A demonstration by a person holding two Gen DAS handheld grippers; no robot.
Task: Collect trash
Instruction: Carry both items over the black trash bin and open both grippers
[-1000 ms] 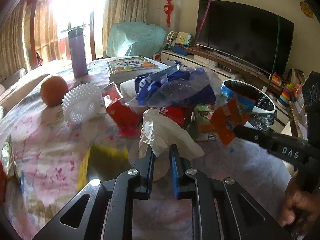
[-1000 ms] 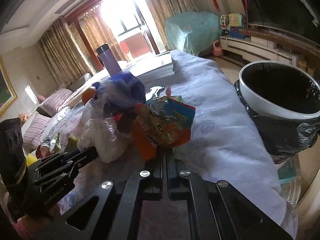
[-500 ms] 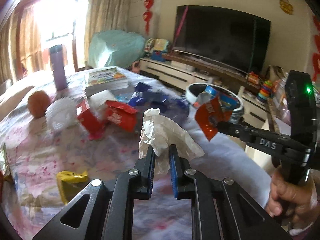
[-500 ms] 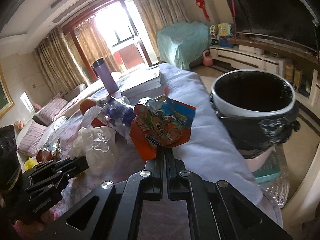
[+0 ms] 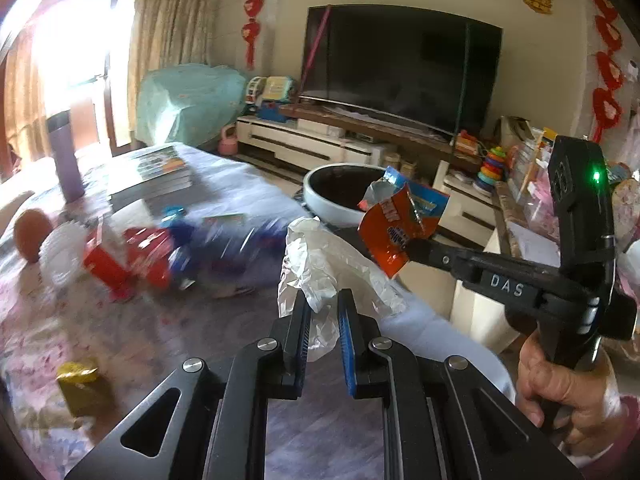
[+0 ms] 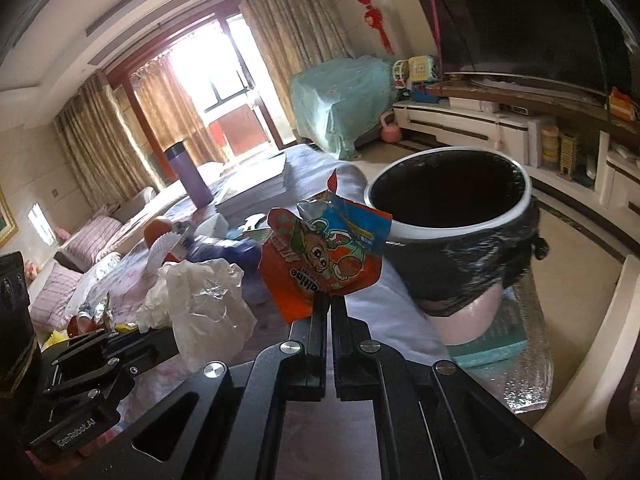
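My left gripper [image 5: 323, 300] is shut on a crumpled clear plastic bag [image 5: 328, 264], held above the floral table [image 5: 80, 320]. My right gripper [image 6: 330, 300] is shut on an orange and blue snack wrapper [image 6: 324, 256]; that wrapper [image 5: 400, 224] also shows in the left wrist view at the tip of the right gripper [image 5: 412, 246]. A white-rimmed trash bin [image 6: 448, 216] lined with a black bag stands just beyond the table's edge, right of the wrapper; the bin [image 5: 340, 192] lies behind both held pieces. The plastic bag [image 6: 200, 300] hangs left of the wrapper.
More litter lies on the table: red wrappers [image 5: 140, 256], blue packets [image 5: 224, 240], a yellow wrapper [image 5: 80, 380]. An orange [image 5: 30, 232], a white spiky ball [image 5: 60, 248], a purple flask [image 5: 66, 156] and stacked books [image 5: 156, 172] stand further back. A TV unit [image 5: 360, 144] lines the wall.
Both grippers have swung right and upward with their loads, away from the litter pile toward the bin. The bin now looms larger and closer in the right wrist view.
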